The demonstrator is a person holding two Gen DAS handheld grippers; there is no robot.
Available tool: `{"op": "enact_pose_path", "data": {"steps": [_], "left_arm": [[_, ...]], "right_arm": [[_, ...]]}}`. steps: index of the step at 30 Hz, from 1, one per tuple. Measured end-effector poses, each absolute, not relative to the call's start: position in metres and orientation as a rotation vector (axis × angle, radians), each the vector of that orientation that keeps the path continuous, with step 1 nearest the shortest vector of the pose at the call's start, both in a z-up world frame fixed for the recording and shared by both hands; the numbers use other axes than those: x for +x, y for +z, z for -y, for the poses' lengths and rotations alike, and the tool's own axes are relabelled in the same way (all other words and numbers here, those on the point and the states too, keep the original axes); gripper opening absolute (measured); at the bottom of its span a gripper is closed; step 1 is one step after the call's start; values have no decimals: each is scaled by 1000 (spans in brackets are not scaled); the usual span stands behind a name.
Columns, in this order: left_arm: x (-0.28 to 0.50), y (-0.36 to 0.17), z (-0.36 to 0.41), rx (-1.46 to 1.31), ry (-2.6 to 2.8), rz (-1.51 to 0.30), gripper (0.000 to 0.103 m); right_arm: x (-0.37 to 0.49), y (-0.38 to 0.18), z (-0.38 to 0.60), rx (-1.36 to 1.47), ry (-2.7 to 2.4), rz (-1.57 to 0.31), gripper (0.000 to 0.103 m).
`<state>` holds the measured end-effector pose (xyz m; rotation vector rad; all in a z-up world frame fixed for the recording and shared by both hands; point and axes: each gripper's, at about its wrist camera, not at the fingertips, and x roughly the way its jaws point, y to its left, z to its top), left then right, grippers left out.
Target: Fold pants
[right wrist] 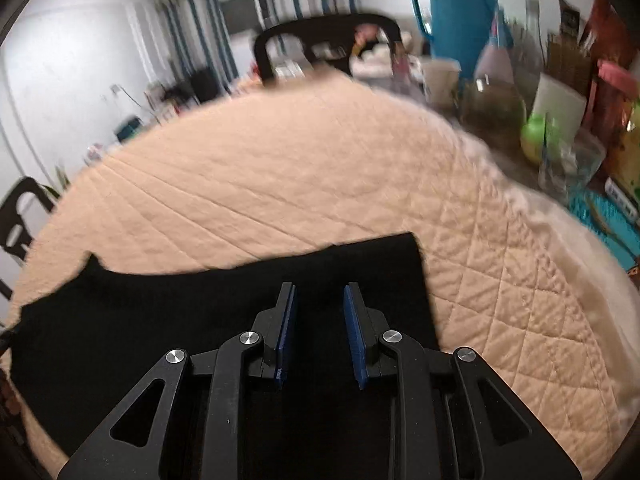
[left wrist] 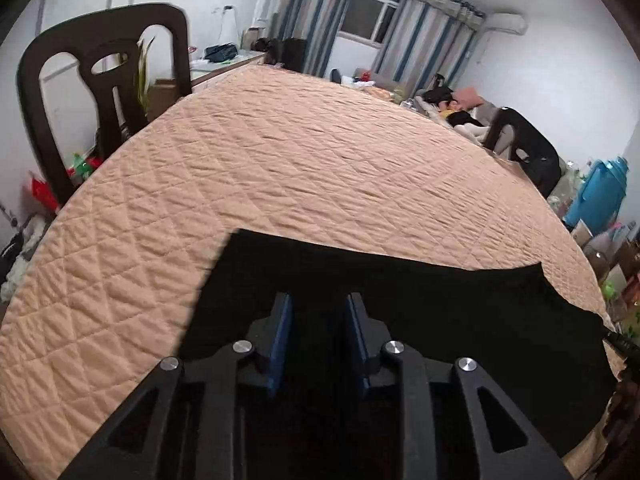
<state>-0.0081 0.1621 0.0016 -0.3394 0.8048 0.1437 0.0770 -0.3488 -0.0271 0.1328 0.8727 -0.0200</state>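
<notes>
Black pants [left wrist: 440,304] lie flat on the near part of a peach quilted table cover [left wrist: 300,168]. In the left wrist view their left edge is straight and a notched corner shows at the far right. My left gripper [left wrist: 319,298] hangs over the left end of the pants, its blue pads apart, with only flat dark cloth seen beneath the gap. In the right wrist view the same pants [right wrist: 160,312] spread to the left. My right gripper [right wrist: 320,288] sits over their right end, near a square corner, with its pads apart as well.
A dark chair [left wrist: 108,64] stands at the far left edge and another chair [right wrist: 328,36] at the far side. A blue thermos jug [right wrist: 460,4], jars, a green ball [right wrist: 538,136] and other clutter crowd the right side beyond the quilt [right wrist: 300,168].
</notes>
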Motion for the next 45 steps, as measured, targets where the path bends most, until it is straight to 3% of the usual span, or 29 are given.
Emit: {"op": "enact_pose_path", "data": {"steps": [11, 18, 24, 31, 34, 45], "left_arm": [[-20, 20, -172, -314, 157, -746, 31], [9, 3, -150, -244, 84, -835, 31], [18, 7, -152, -198, 134, -848, 31], [-16, 12, -140, -196, 97, -795, 31], [-17, 6, -146, -227, 83, -813, 33], [-49, 14, -131, -211, 69, -800, 34]], "right_arm": [[60, -5, 357, 129, -26, -786, 25], [88, -23, 350, 78, -39, -879, 25], [77, -16, 353, 101, -49, -848, 25], [31, -12, 331, 61, 24, -811, 26], [22, -27, 328, 50, 47, -837, 32], [-6, -14, 313, 13, 83, -788, 33]]}}
